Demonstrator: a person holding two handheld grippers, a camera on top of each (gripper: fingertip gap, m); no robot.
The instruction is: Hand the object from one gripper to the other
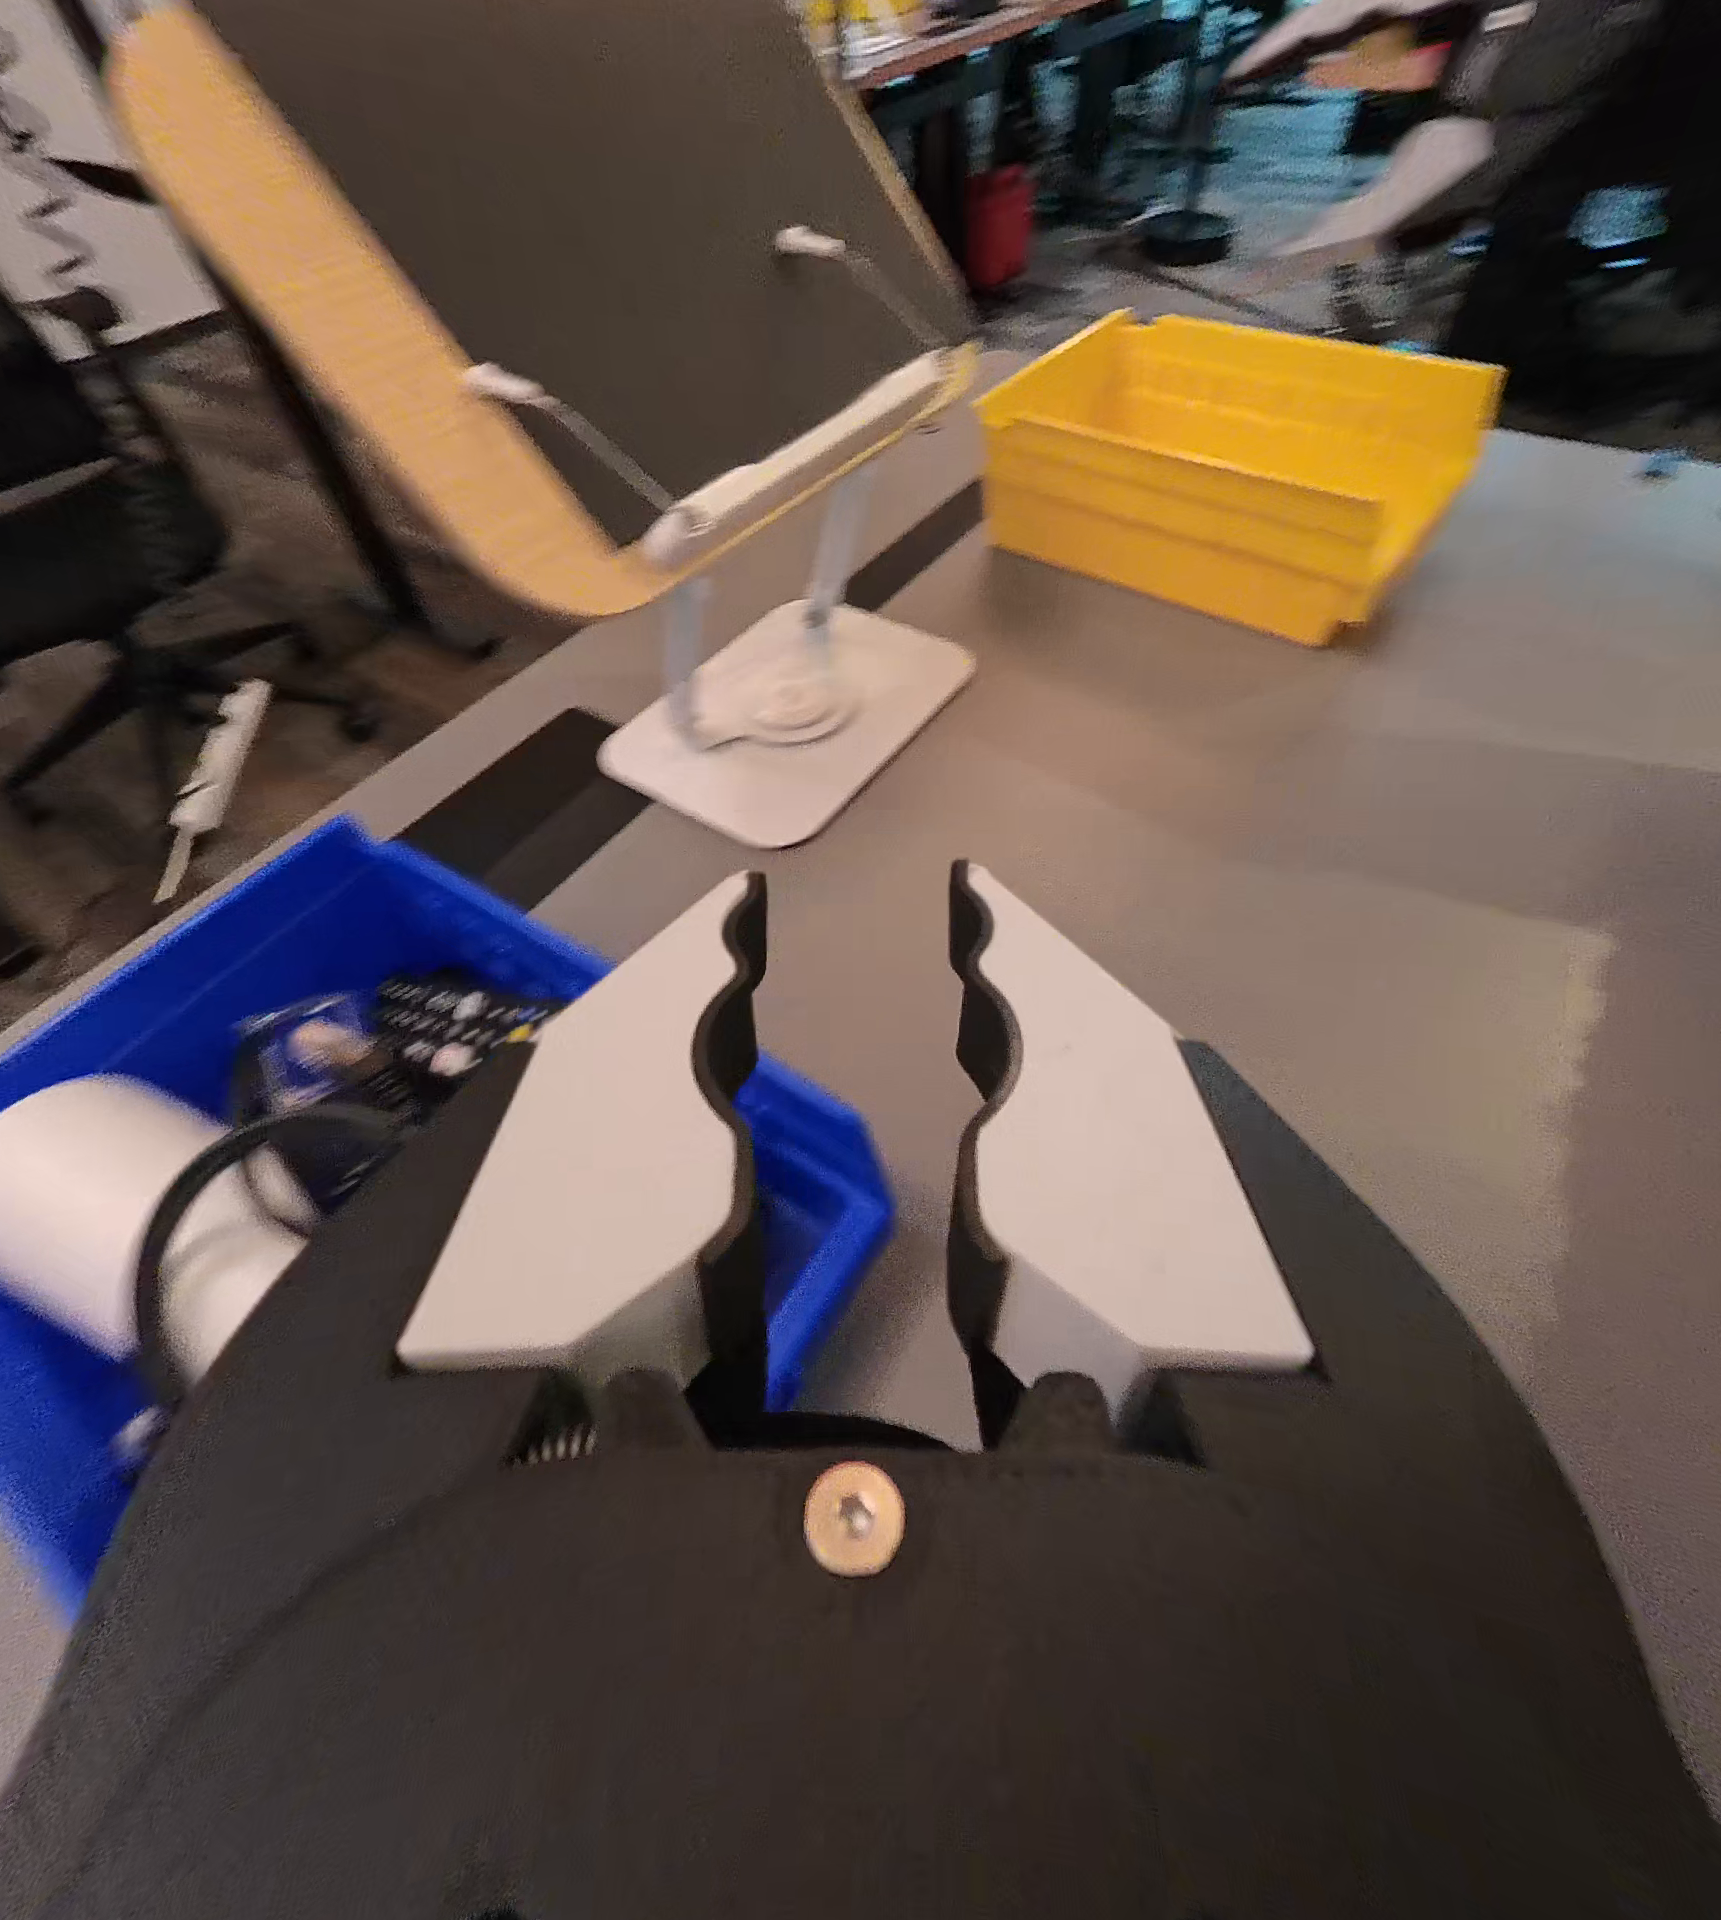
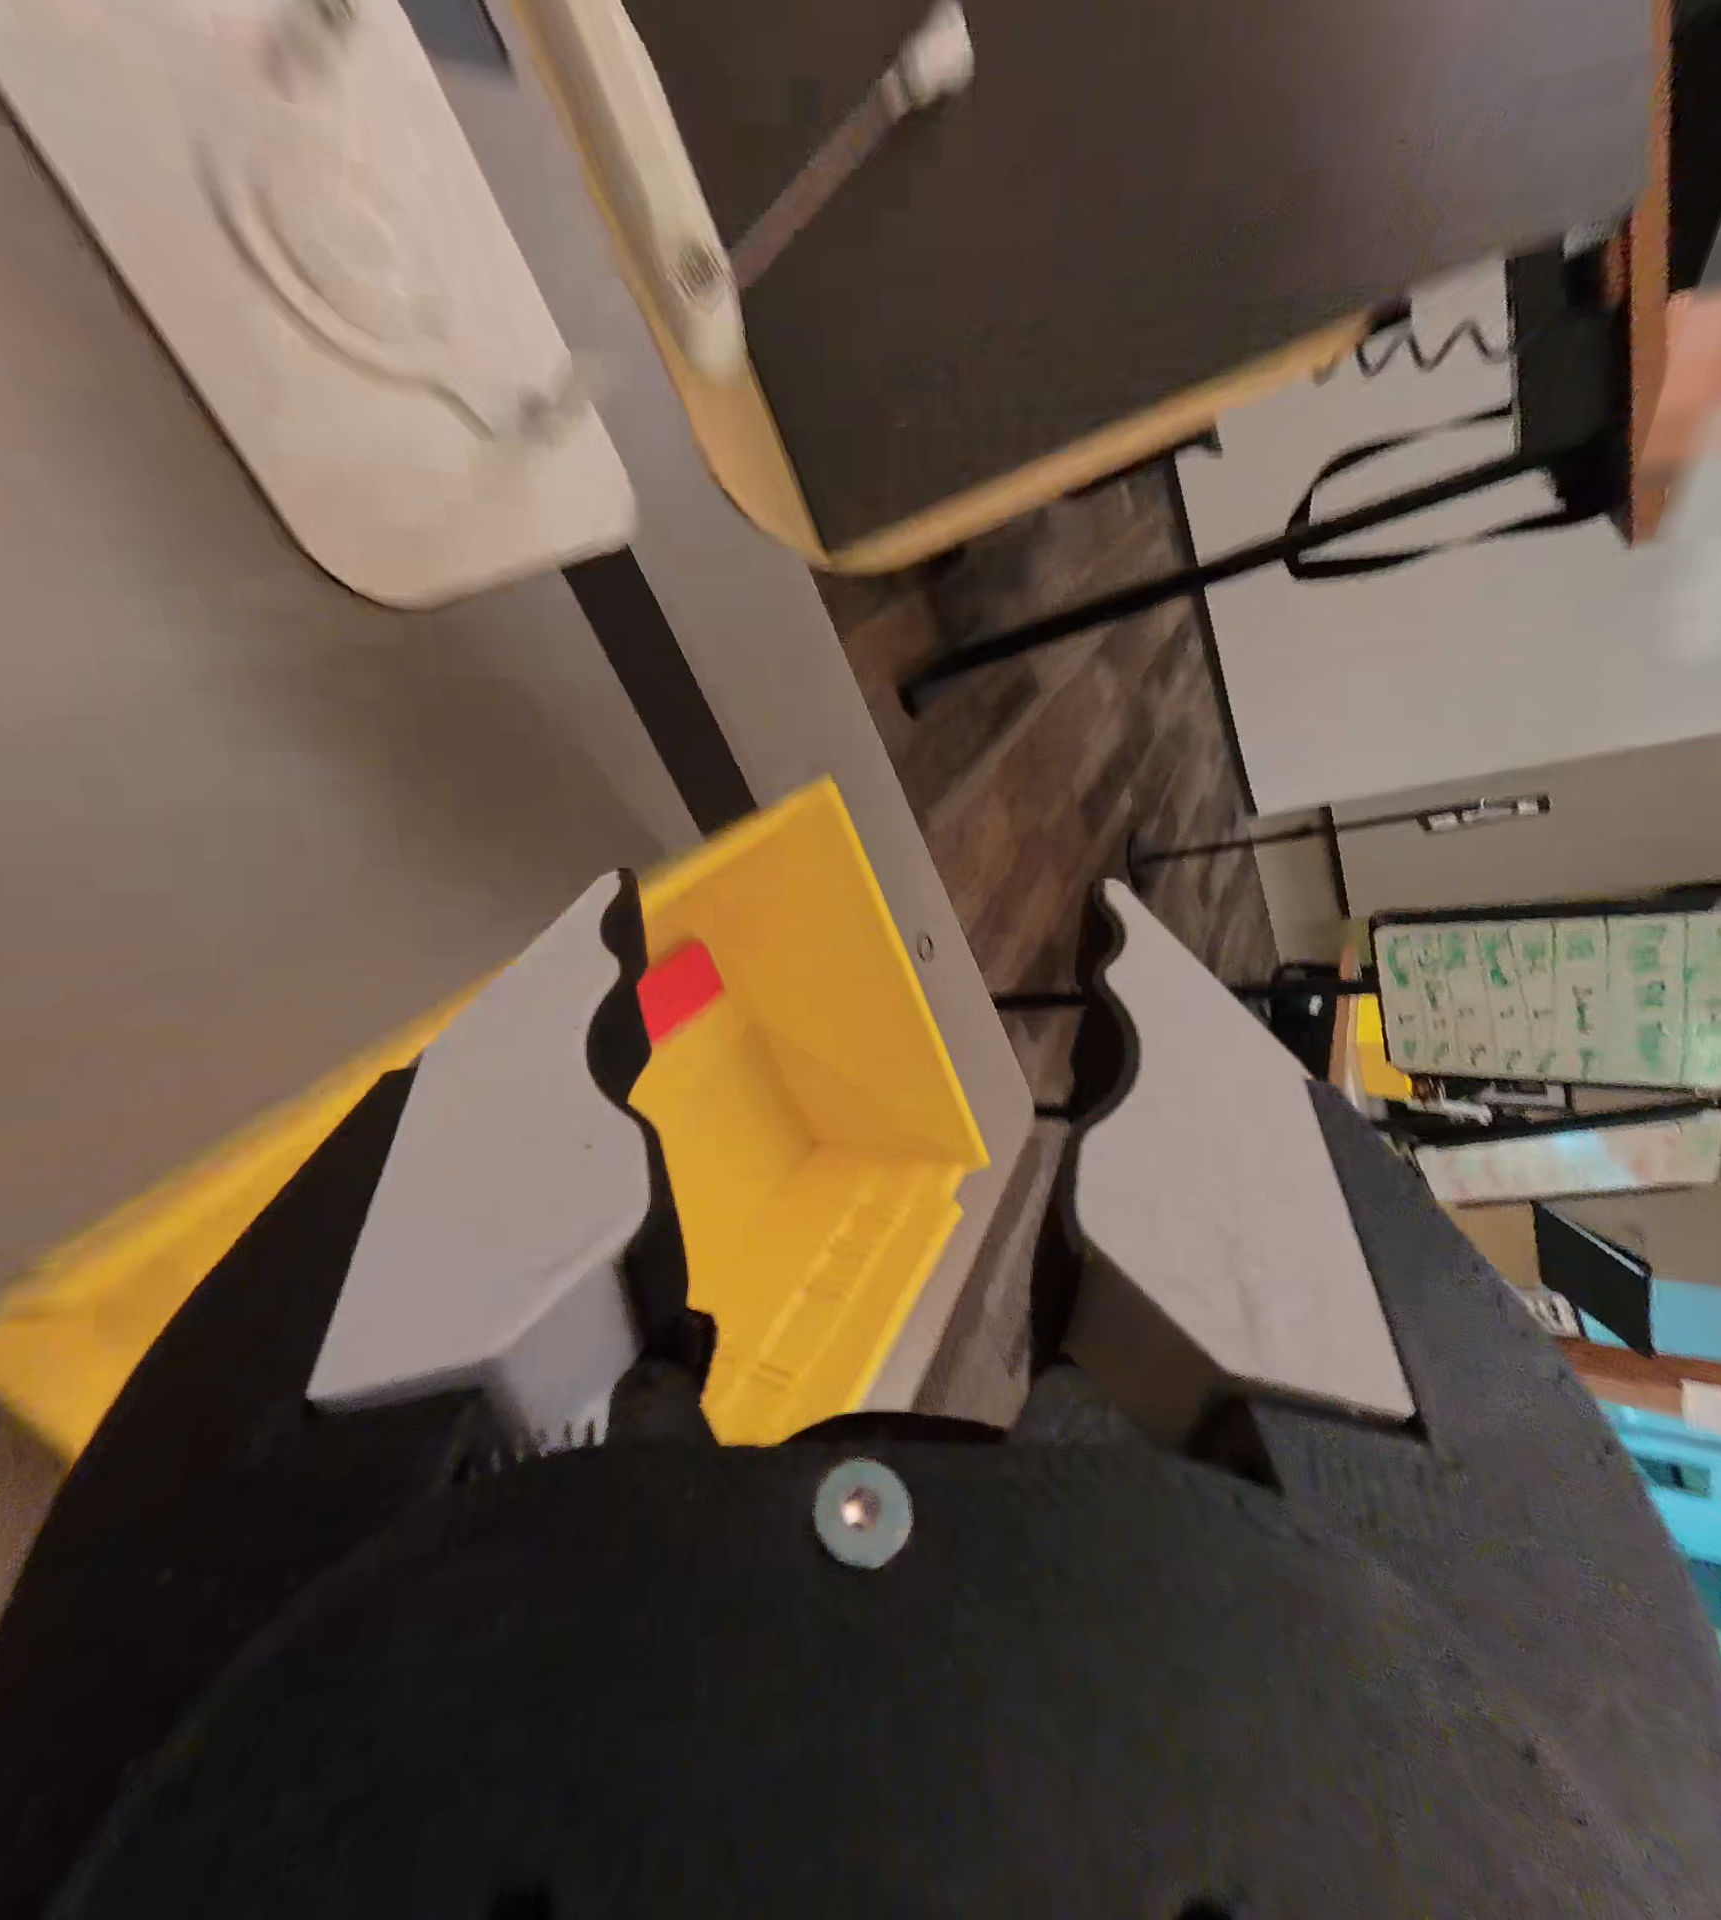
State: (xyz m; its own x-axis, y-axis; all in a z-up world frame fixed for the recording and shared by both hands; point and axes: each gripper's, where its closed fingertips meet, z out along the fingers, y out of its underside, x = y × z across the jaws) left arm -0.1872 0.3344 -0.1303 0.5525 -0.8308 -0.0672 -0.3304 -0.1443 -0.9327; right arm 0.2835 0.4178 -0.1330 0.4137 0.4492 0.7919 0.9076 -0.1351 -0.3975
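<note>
My left gripper point(image 1: 858, 881) is open and empty, held over the grey table beside a blue bin point(image 1: 212, 966). The blue bin holds a white roll point(image 1: 77, 1195) with a black loop and a dark printed packet point(image 1: 399, 1049). My right gripper point(image 2: 861, 894) is open and empty, rolled on its side above a yellow bin point(image 2: 835, 1122). A small red block point(image 2: 681, 987) lies inside the yellow bin, next to my left finger point(image 2: 523, 1122). The yellow bin also shows in the left wrist view point(image 1: 1230, 468) at the far right of the table.
A white stand with a flat base point(image 1: 794, 727) stands mid-table between the bins; its base shows in the right wrist view point(image 2: 316, 291). A tan-edged board leans behind it. The table edge point(image 2: 949, 997) runs just past the yellow bin. Office chairs and floor lie beyond. About 50 centimetres separates my left fingertips from my right.
</note>
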